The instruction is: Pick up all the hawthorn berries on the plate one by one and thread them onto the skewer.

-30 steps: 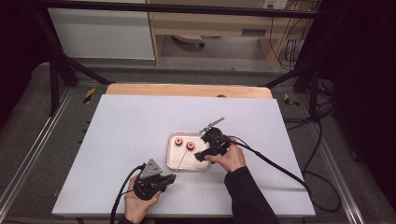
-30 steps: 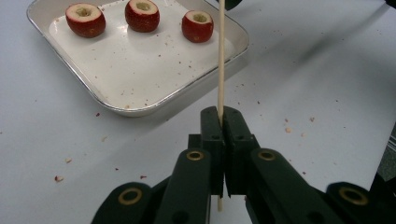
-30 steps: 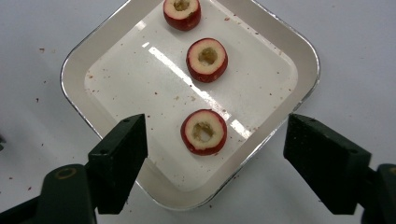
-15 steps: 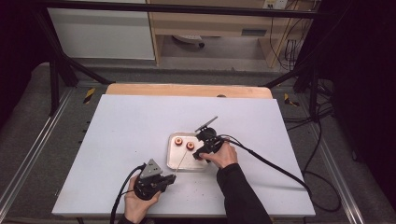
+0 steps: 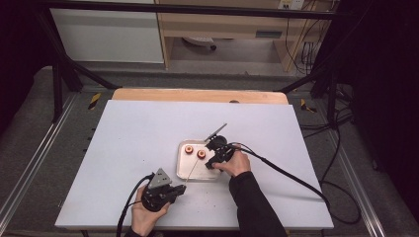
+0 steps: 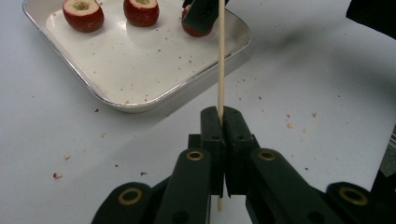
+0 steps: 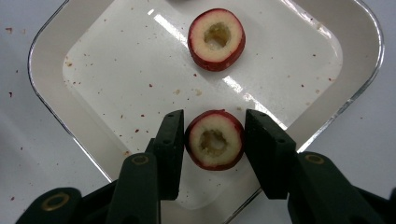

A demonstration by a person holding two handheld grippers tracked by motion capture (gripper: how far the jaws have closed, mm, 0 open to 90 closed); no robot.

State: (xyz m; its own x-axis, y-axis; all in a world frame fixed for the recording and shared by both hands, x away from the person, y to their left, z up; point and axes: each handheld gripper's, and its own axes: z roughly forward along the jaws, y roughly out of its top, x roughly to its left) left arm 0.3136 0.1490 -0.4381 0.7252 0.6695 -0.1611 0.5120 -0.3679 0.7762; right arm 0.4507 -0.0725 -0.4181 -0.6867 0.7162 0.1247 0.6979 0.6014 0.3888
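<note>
A metal tray (image 5: 184, 170) holds cored red fruit pieces (image 5: 188, 149). In the right gripper view my right gripper (image 7: 214, 117) points down into the tray (image 7: 359, 70), its jaws on either side of one cored piece (image 7: 215, 140). The jaws have just been closing, and the pads stand very near the skin with no clear pressure, so I read it as open. A second piece (image 7: 216, 39) lies beyond. My left gripper (image 6: 223, 114) is shut on a thin wooden skewer (image 6: 221, 56), which points toward the tray (image 6: 140, 105). The left gripper (image 5: 170, 192) rests near the table's front edge.
The white table top (image 5: 123, 138) is speckled with crumbs around the tray. A wooden strip (image 5: 197, 95) runs along its far edge. A cable (image 5: 286, 173) trails from the right gripper to the right. Metal rails flank the table.
The right gripper has moved left over the tray and a little lower, and its jaws have narrowed around a fruit piece. The left gripper and skewer have stayed put.
</note>
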